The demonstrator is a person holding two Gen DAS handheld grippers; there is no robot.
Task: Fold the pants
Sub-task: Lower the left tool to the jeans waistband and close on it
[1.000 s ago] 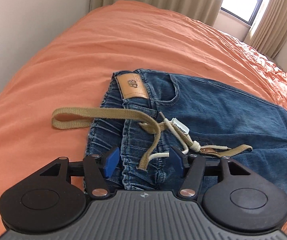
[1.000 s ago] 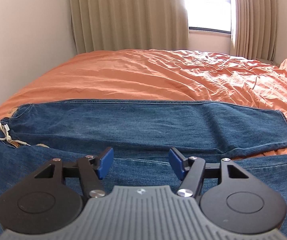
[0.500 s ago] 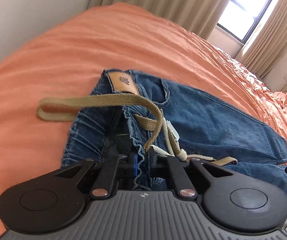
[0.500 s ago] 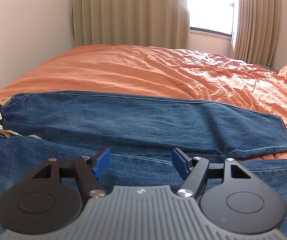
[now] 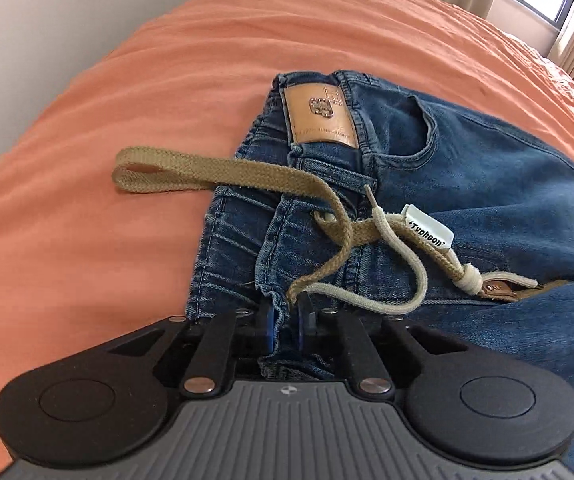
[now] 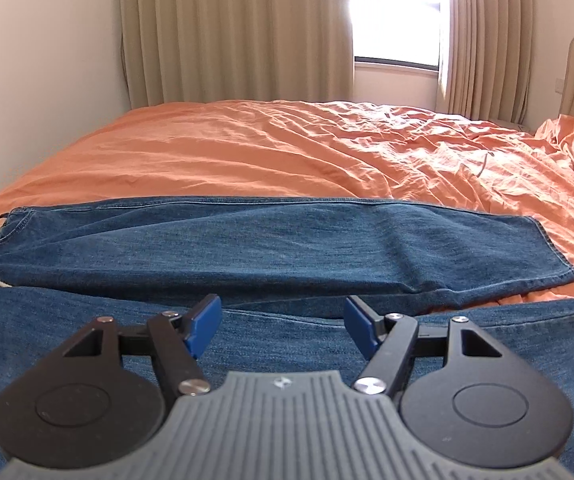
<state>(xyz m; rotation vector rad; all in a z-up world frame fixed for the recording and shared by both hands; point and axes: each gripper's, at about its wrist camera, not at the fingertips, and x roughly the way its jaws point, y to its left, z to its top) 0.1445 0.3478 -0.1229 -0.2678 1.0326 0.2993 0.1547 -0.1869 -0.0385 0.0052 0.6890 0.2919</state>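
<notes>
Left wrist: my left claw (image 5: 285, 322) pinched shut on waistband (image 5: 271, 280) of jeans (image 5: 487, 184), near edge, beside fly. Grip there, I judge, so top half can lift and fold over. Tan belt (image 5: 223, 172) loose, loop trailing onto bed (image 5: 127, 80); may drag.

Right wrist: right claw (image 6: 281, 326) wide open, empty, over near leg (image 6: 87, 340). Far leg (image 6: 287, 240) flat across bed. Judged staged to grab near leg for lengthwise fold.

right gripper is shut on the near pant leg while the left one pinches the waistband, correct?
Not quite. The right gripper is open, its blue pads apart above the near pant leg, as the right wrist view shows. The left gripper does pinch the waistband.
</notes>
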